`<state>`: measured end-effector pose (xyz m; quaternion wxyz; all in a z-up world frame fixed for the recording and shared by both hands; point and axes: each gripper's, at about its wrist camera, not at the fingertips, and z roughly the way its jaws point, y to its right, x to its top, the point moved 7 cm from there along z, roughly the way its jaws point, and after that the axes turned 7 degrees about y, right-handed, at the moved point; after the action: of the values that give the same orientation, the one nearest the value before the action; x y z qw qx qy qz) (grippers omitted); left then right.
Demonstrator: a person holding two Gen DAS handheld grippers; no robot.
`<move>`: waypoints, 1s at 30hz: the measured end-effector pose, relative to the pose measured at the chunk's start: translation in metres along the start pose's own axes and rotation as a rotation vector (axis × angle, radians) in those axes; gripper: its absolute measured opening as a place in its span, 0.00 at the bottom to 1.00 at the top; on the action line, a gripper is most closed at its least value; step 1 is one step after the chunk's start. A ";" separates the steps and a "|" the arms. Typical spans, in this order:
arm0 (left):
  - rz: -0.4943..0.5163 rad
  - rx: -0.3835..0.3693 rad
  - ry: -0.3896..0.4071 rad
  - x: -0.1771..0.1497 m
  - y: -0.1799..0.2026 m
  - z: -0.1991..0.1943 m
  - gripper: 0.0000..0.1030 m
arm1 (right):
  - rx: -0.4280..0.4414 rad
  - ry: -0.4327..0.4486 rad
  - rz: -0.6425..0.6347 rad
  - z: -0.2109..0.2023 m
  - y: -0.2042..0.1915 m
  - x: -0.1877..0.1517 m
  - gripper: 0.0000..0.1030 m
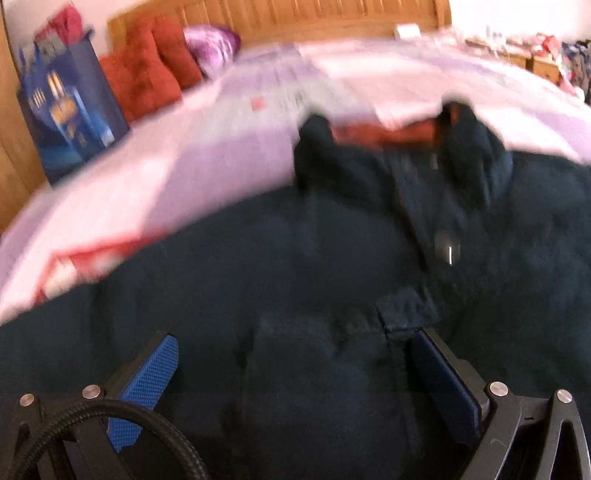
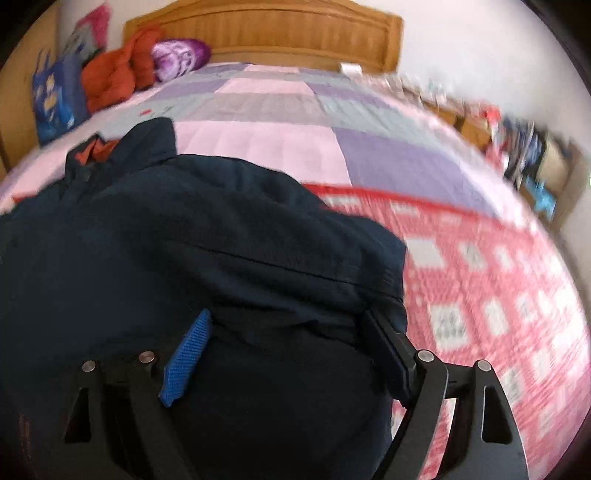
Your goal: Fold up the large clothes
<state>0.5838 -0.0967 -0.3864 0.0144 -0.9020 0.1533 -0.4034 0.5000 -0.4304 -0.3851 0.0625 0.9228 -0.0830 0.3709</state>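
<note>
A bed fills both views, covered by a quilt [image 2: 280, 147] of pink, lilac and grey squares that gives way to a red-and-white patterned part at the right of the right wrist view. A wooden headboard [image 2: 280, 33] runs across the top of the frame. In the upper left sit rust-red cushions [image 1: 147, 70], a purple patterned pillow [image 1: 210, 44] beside them, and a blue gift bag [image 1: 70, 110] standing at the bed's edge. A cluttered wooden shelf unit [image 2: 517, 147] blurs along the right edge (too smeared to name its contents). The dark navy jacket [image 1: 332, 258] lies on the quilt, taking up the lower half of both frames; its collar stands up at upper centre of the left wrist view, with orange lining [image 1: 376, 134] showing inside. In the right wrist view the fabric is bunched into a thick fold with a seam running across it. The left gripper [image 1: 295, 369] stands wide over the cloth, its blue pads apart. The right gripper [image 2: 288, 347] is also spread wide, with jacket fabric lying between the fingers; whether it presses on it I cannot tell.
</note>
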 end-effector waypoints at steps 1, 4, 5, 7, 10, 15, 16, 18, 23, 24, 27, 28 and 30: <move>-0.021 -0.006 -0.015 0.001 -0.004 0.007 1.00 | -0.008 -0.006 -0.020 0.002 -0.003 0.000 0.83; -0.054 -0.002 -0.047 0.008 -0.009 0.010 1.00 | -0.045 -0.029 -0.079 0.005 -0.011 0.001 0.84; -0.026 0.028 -0.030 0.013 -0.009 0.003 1.00 | -0.042 -0.035 -0.069 0.005 -0.009 0.002 0.84; 0.027 0.090 0.030 0.025 -0.009 -0.017 1.00 | -0.077 -0.022 -0.081 -0.006 -0.010 0.008 0.84; 0.026 0.067 0.130 0.050 0.006 -0.050 1.00 | -0.103 0.090 -0.081 -0.035 -0.022 0.028 0.84; -0.011 -0.019 0.108 0.069 0.052 -0.033 1.00 | -0.010 0.067 -0.076 -0.022 -0.070 0.052 0.84; 0.005 -0.029 0.085 0.068 0.060 -0.022 1.00 | -0.003 0.043 -0.086 -0.015 -0.077 0.052 0.84; 0.033 0.017 0.014 0.060 0.058 0.003 1.00 | -0.040 -0.010 -0.151 0.002 -0.080 0.046 0.84; -0.184 0.066 -0.141 0.020 -0.017 0.040 1.00 | -0.118 -0.038 -0.037 0.013 -0.005 0.025 0.82; -0.220 0.040 -0.136 0.017 -0.023 0.041 1.00 | -0.078 -0.034 0.000 0.013 0.004 0.020 0.82; -0.119 0.089 -0.096 0.012 -0.011 0.041 1.00 | -0.116 -0.002 -0.069 0.015 -0.004 0.014 0.82; -0.102 0.108 -0.077 0.011 -0.008 0.041 1.00 | -0.117 0.006 -0.061 0.017 -0.003 0.012 0.83; -0.133 0.088 -0.074 0.006 -0.009 0.042 1.00 | -0.087 0.007 -0.025 0.021 0.001 0.009 0.83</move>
<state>0.6210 -0.0940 -0.4095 0.0330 -0.9230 0.0743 -0.3760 0.5197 -0.4364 -0.3939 0.1075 0.9190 -0.0875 0.3692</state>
